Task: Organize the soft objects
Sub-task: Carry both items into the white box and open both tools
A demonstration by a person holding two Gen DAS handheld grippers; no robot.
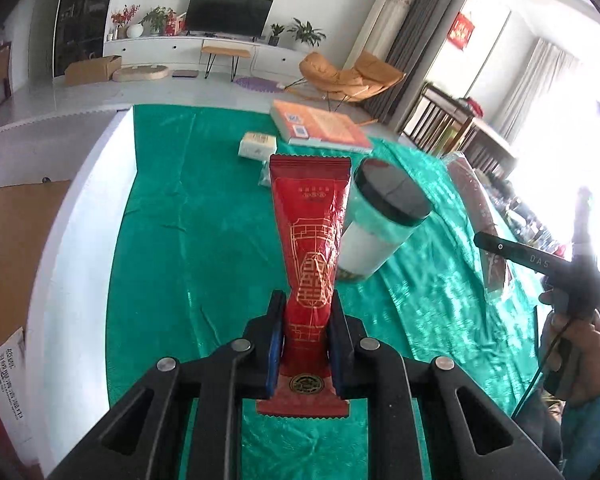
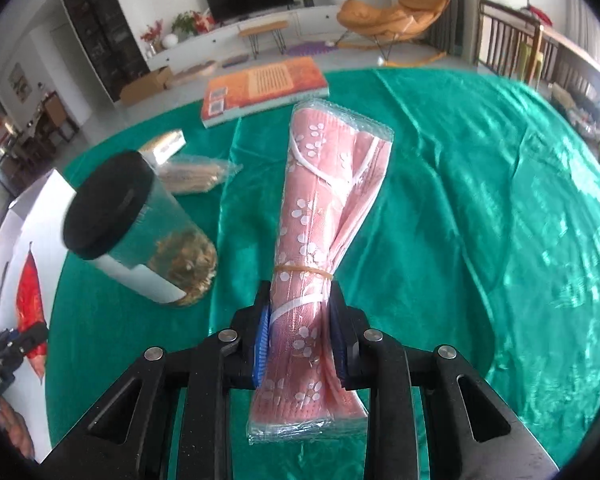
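Observation:
My left gripper (image 1: pixel 306 320) is shut on a red foil pouch (image 1: pixel 312 236) with gold print, squeezed at its lower half and held above the green cloth (image 1: pixel 204 220). My right gripper (image 2: pixel 300 320) is shut on a pink flower-patterned bundle in clear plastic (image 2: pixel 324 200), bound by a rubber band, also lifted off the cloth (image 2: pixel 480 200). In the left wrist view the pink bundle (image 1: pixel 480 216) and the right gripper's handle in a hand (image 1: pixel 572 320) show at the right. In the right wrist view the red pouch (image 2: pixel 30 292) shows at the left edge.
A clear jar with a black lid (image 1: pixel 384 220) (image 2: pixel 136 232) stands on the cloth between the grippers. Behind lie an orange book (image 1: pixel 320 124) (image 2: pixel 264 88), a small pale box (image 1: pixel 258 146) and a clear packet (image 2: pixel 196 176). A white box wall (image 1: pixel 80 200) borders the left.

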